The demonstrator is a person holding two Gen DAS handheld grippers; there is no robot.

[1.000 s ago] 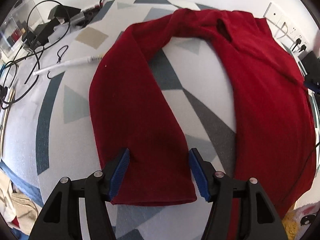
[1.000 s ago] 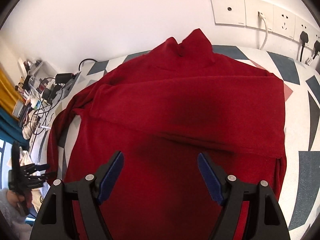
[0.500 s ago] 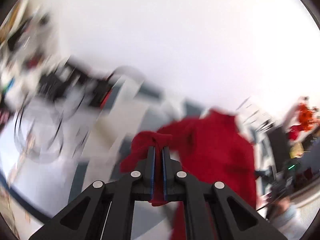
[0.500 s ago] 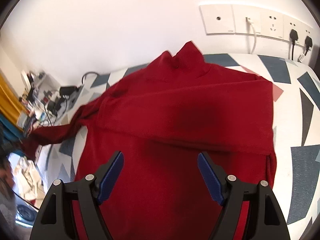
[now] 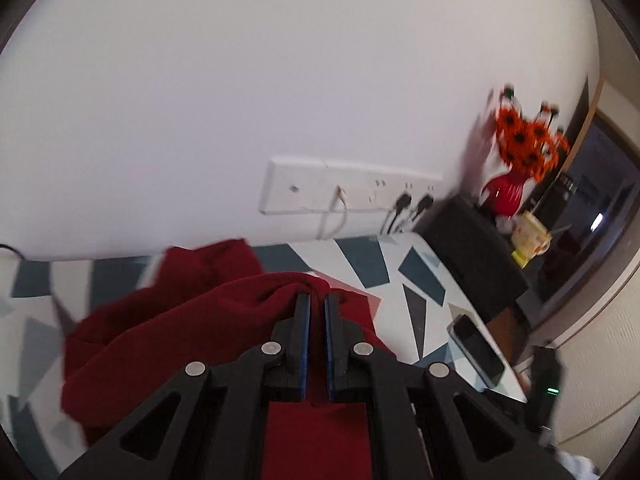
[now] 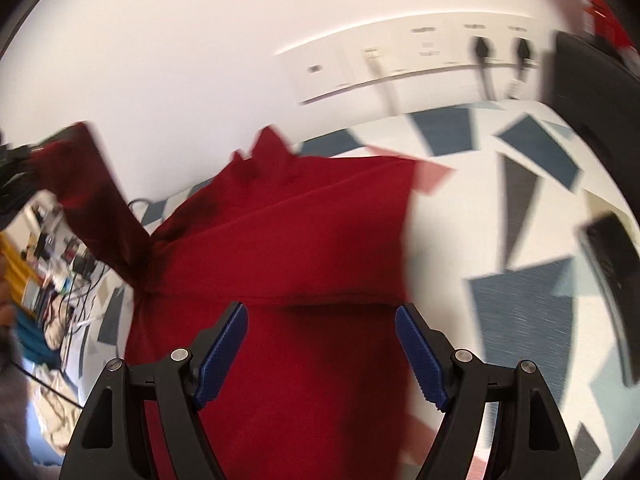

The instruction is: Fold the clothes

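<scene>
A dark red sweater point(image 6: 312, 248) lies on the patterned table, its collar toward the wall. My left gripper point(image 5: 316, 300) is shut on the end of the sweater's sleeve point(image 5: 224, 304) and holds it lifted above the body of the garment. In the right wrist view that lifted sleeve point(image 6: 92, 196) hangs at the far left. My right gripper point(image 6: 320, 332) is open and empty, hovering just above the lower body of the sweater.
A row of wall sockets point(image 5: 344, 188) with plugged cables runs behind the table. A black box point(image 5: 468, 248), a red vase with orange flowers point(image 5: 516, 160) and a phone point(image 5: 476, 348) are at the right. Cables and clutter point(image 6: 60, 264) lie at the left.
My left gripper has shut on the sleeve end, lifted it off the table and swung it right, over the sweater body. My right gripper has stayed open and shifted slightly.
</scene>
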